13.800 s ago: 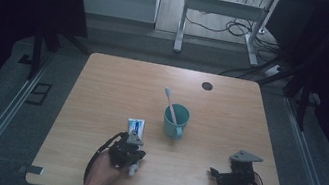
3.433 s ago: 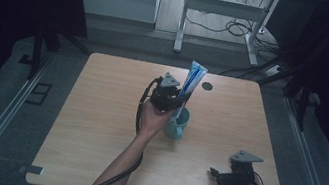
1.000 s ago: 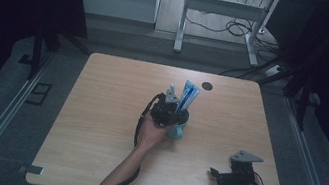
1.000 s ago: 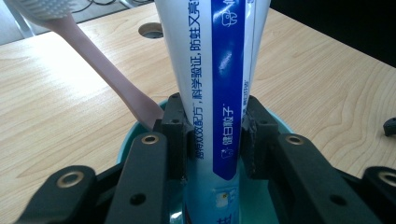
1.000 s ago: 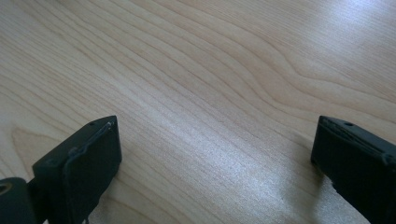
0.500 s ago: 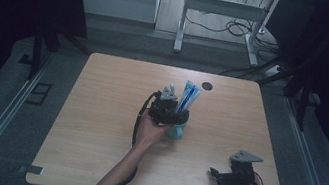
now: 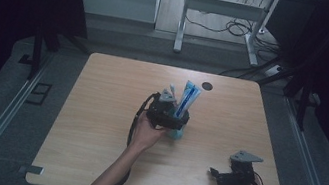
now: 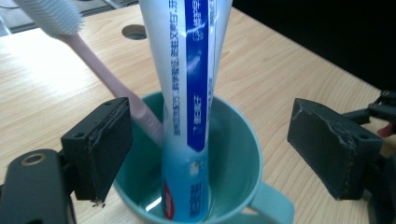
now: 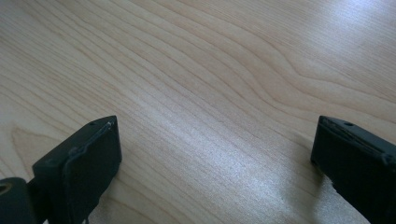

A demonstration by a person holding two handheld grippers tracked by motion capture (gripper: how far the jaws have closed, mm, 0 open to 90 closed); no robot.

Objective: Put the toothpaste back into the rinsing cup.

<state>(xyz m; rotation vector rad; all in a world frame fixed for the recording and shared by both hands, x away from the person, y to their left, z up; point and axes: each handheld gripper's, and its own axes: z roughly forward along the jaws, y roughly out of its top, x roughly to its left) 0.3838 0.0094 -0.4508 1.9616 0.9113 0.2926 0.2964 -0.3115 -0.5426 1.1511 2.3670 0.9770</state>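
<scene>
A white and blue toothpaste tube (image 8: 191, 93) stands upright in a teal cup (image 8: 243, 154), leaning beside a pink toothbrush (image 8: 112, 79) with a white head. My left gripper (image 8: 208, 154) sits around the cup and tube; its jaws have just been opening, and both pads stand apart from the tube. In the high view the left gripper (image 7: 168, 116) is at the table's middle, over the cup (image 7: 177, 134), with the tube (image 7: 186, 99) sticking up. My right gripper (image 9: 215, 163) rests open just over bare wood; in the high view the right gripper (image 7: 235, 175) is near the front right.
The wooden table (image 7: 98, 112) has a round cable hole (image 7: 207, 86) near its far edge. A desk frame and cables (image 7: 224, 26) stand on the floor beyond the table. Metal rails (image 7: 1, 116) run along the floor at both sides.
The left gripper's jaws have spread away from the toothpaste tube, which stays standing in the cup. The left hand has drawn back slightly toward the person. The right gripper has not moved.
</scene>
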